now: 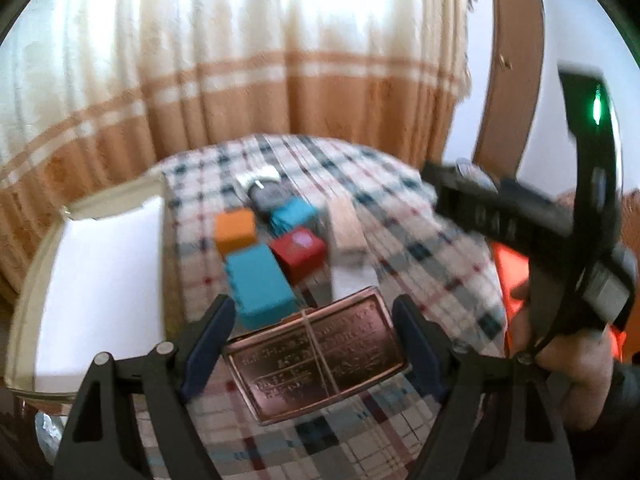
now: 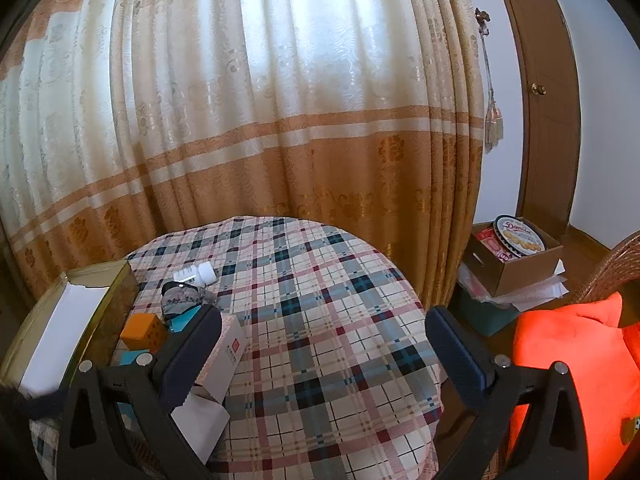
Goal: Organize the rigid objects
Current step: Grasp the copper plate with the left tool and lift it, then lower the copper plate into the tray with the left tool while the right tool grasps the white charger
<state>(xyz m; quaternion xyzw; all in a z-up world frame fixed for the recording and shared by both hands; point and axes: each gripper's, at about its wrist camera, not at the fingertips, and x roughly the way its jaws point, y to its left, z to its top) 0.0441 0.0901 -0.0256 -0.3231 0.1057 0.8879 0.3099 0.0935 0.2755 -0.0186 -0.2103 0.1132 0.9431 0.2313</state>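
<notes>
My left gripper (image 1: 314,308) is shut on a flat copper-coloured metal case (image 1: 316,356) with embossed lettering, held a little above the checked tablecloth (image 1: 400,220). Beyond it lie a teal box (image 1: 262,288), a red box (image 1: 298,254), an orange box (image 1: 235,230), a smaller teal box (image 1: 292,216) and a long pale box (image 1: 346,228). My right gripper (image 2: 324,314) stands open over the tablecloth (image 2: 320,320) with nothing between its fingers. A white box (image 2: 224,360) lies just beside its left finger.
An open tin with a white lining (image 1: 36,280) stands at the table's left edge. A white bottle (image 2: 198,274) and a dark pouch (image 2: 180,300) lie at the back. Right of the table are an orange cushion (image 2: 568,368) and a cardboard box (image 2: 528,272) holding a cookie tin.
</notes>
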